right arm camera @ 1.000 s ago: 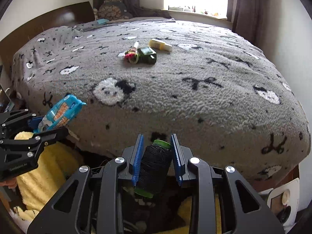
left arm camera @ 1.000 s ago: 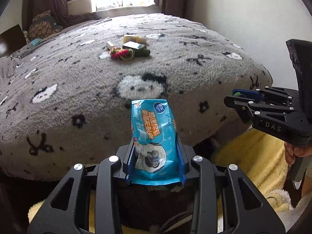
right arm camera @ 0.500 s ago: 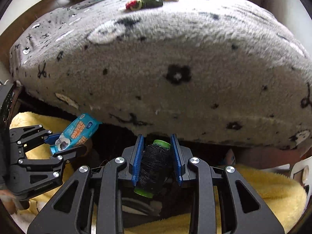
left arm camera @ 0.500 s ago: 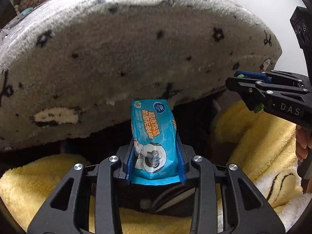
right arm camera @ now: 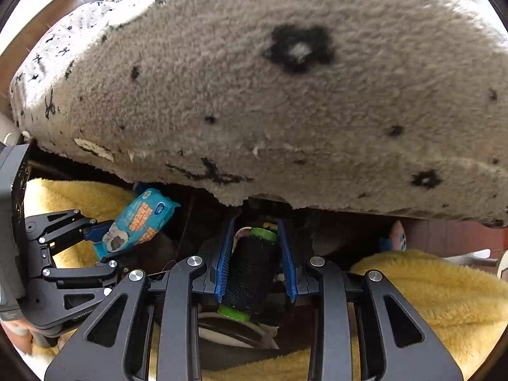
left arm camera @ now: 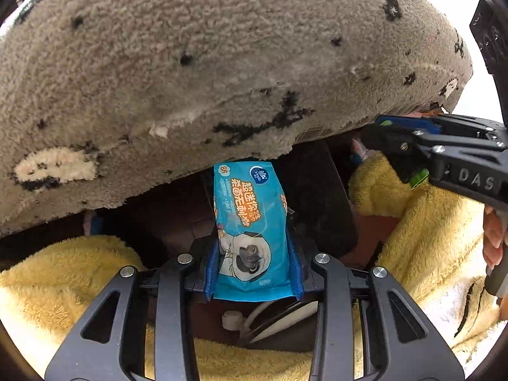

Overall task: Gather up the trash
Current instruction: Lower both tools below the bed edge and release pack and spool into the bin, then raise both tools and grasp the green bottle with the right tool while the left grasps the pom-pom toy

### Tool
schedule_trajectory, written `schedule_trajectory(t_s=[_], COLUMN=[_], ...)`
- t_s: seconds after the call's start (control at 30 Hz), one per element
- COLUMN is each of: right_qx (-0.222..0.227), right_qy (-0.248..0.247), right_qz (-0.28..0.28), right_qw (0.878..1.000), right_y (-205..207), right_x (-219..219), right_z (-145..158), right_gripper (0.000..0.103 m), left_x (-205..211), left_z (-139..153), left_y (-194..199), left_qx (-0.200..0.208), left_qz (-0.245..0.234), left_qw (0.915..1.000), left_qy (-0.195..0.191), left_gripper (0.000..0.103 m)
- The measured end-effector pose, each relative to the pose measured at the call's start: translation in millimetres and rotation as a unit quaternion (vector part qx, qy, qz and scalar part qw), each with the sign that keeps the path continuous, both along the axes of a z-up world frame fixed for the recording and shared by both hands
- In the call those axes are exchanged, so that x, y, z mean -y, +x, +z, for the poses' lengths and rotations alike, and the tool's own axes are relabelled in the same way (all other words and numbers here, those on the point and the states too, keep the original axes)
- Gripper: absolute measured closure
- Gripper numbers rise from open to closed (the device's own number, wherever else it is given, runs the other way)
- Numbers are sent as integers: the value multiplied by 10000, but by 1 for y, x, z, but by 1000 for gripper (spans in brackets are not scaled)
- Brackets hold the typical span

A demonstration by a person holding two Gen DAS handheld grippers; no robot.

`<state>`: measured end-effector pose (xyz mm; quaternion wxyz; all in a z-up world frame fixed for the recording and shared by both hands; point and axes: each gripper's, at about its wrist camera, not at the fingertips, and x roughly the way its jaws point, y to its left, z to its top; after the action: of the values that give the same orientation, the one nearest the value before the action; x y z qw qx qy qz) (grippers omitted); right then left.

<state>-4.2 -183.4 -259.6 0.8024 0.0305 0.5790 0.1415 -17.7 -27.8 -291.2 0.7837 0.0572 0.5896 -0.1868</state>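
Left wrist view: left tool (left arm camera: 252,266) gripping blue wipes packet (left arm camera: 249,222), now sinking below grey blanket (left arm camera: 222,63) edge; right wrist view: right tool (right arm camera: 255,260) clamping black thread spool (right arm camera: 250,270), likewise lowering; probably nearing a bin, unseen.

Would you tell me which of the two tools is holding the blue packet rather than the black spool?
The left tool grips the blue packet; the right tool holds the black spool.

Both grippers went down: the grey blanket (left arm camera: 222,63) top is gone from view, its hanging edge now fills twelve o'clock.
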Motion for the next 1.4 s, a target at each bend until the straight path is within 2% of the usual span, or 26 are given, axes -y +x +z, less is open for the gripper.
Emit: schedule_trajectory(t_s=[0.5,0.63,0.67,0.7,0.73,0.8,0.87,0.93,1.07,1.1,1.13,1.23,1.4], right_qx=[-190,-183,-170,-158,-147,-108,-41,44,220,281,351,535,919], right_qy=[-5,-28,-34,-46,-65,-66,-82,-113,-134,-152,-175,-231,-266], right_qz=[60,-25,-40,-64,-100,-182,-255,-330,-452,-490,-518,-564,-762], right_qw=[9998,9998,9998,9998,9998,9998,9996,9994,9986,9983,9979,9967,9925], right_y=[12,13,13,13,13,14,14,14,12,11,10,10,14], right_x=[-14,-12,-12,-11,-10,-6,-3,1,11,13,16,23,38], right_z=[-15,-16,-15,-14,-12,-8,-2,3,16,20,24,39,68], right_gripper=[72,71,71,70,62,50,46,35,25,19,14,9,7], left_x=[-5,13,14,13,14,12,11,11,12,12,11,5,-12], left_z=[-19,-16,-15,-13,-12,-6,-3,3,20,25,32,53,88], left_y=[2,0,0,0,0,2,3,3,-1,-1,-2,-3,0], left_qx=[-226,-233,-232,-222,-197,-173,-141,-69,151,226,303,534,1027], left_qz=[-55,-29,-22,-10,9,17,48,57,16,9,9,33,111], left_qw=[9996,9995,9995,9996,9996,9996,9996,9997,9996,9995,9993,9982,9942], left_qy=[-170,-196,-196,-191,-187,-210,-231,-248,-234,-220,-224,-285,-295], left_gripper=[69,65,62,55,50,47,41,29,13,10,8,8,8])
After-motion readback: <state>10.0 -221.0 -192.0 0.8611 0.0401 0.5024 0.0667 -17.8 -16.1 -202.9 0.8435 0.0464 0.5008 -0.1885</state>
